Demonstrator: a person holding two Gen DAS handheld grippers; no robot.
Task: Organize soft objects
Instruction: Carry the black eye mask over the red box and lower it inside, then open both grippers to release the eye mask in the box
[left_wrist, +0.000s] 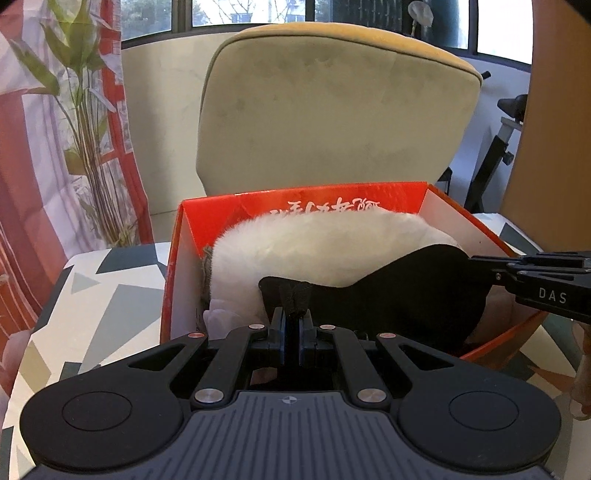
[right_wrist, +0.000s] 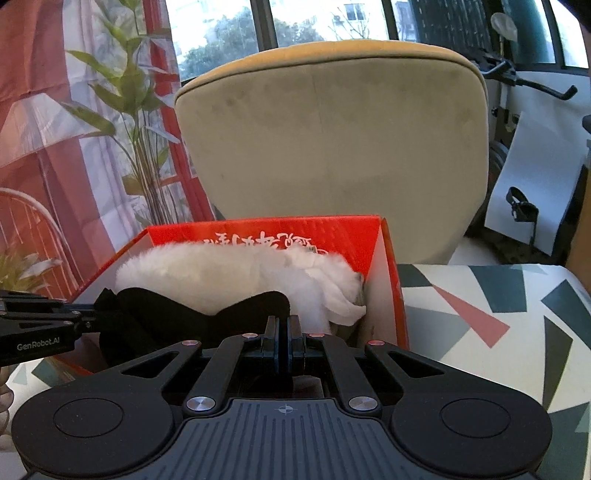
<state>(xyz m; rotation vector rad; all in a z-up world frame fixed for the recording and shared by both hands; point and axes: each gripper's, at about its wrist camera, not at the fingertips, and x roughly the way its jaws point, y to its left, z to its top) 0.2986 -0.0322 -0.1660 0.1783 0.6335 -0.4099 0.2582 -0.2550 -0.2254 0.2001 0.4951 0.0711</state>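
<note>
Black, thin, matte fabric piece with curved eye-mask outline (left_wrist: 388, 291), stretched between both tools above the open orange cardboard box (left_wrist: 173, 258) with white inner walls and white script on its far panel. Left gripper (left_wrist: 293, 325) pinched narrow on one bunched, strap-like end of that black fabric, jaws nearly together. Right gripper (right_wrist: 283, 325) likewise closed tight on the opposite rounded end (right_wrist: 273, 301); seen from the left wrist, reaching in from the right edge (left_wrist: 476, 260) with its tips at the cloth's edge. Fluffy white long-pile plush item (left_wrist: 325, 247) filling the box behind and below the black fabric, partly covered by it, a grey-brown patch showing at one end. Something pale and glossy wedged in the box's near corner, too hidden to identify.

Box resting on a tabletop with geometric grey, teal, pink and cream print (right_wrist: 480, 314). Beyond, close behind the box, a broad beige velvety chair back with mustard top edge (left_wrist: 332, 118). Leafy bamboo-like plant (left_wrist: 85, 110) and red-and-white curtain (right_wrist: 44, 140) at left; exercise-bike frame (left_wrist: 495, 162) at right, below the windows.
</note>
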